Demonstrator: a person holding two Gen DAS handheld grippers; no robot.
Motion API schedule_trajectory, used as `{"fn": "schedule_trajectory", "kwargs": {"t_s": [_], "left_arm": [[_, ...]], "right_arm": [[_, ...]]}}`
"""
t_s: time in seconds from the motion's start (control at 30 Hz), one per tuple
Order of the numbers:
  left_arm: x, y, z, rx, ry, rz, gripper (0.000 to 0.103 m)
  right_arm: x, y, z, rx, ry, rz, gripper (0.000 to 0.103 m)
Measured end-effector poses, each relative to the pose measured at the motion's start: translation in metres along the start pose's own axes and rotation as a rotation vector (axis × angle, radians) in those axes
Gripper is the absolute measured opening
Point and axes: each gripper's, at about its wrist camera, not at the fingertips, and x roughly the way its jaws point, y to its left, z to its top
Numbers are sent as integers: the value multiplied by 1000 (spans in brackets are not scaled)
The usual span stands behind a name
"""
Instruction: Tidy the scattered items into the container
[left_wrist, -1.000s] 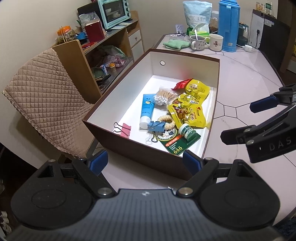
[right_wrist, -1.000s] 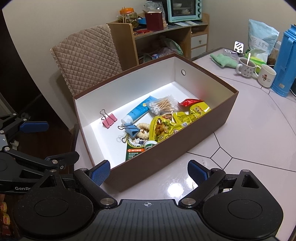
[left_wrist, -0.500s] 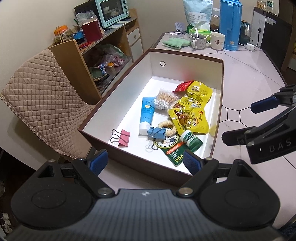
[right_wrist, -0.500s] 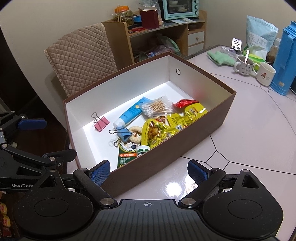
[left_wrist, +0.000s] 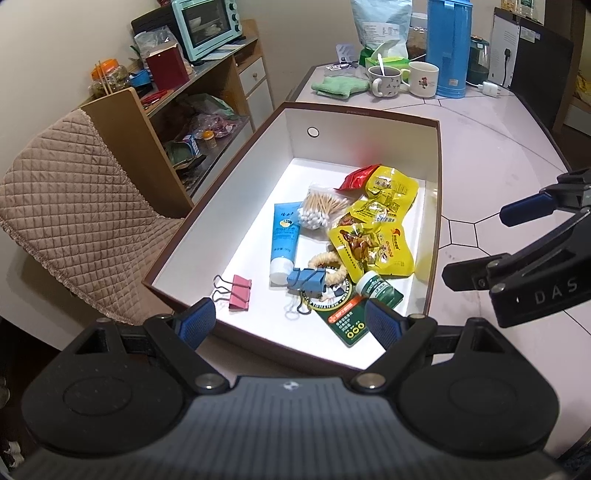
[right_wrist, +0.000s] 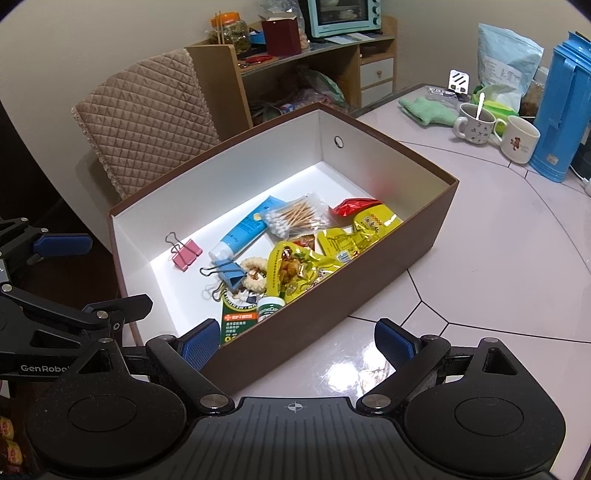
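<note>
Items all lie in box (left_wrist: 436, 206); left gripper (left_wrist: 291, 321) and right gripper (right_wrist: 295, 341) wide open, empty. Risk: bumping box off table (right_wrist: 498, 258) edge.

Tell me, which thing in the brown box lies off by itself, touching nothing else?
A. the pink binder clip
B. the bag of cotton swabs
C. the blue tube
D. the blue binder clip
A: the pink binder clip sits alone on the white floor of the brown box.

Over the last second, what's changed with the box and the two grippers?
Both grippers, left gripper and right gripper, crept closer to the box, which now looks larger. Jaws stayed open and empty. Everything inside, like the pink clip, stayed put.
</note>
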Motion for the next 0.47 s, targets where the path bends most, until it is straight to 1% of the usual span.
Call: {"fn": "schedule_trajectory", "kwargs": {"t_s": [0.2,0.47], "left_arm": [[9,0,8,16,-3,-11,86],[12,-2,15,25,-35,15,86]], "right_arm": [[0,-4,3,13,-7,-8,93],[0,-8,6,29,-15,-16,93]]}}
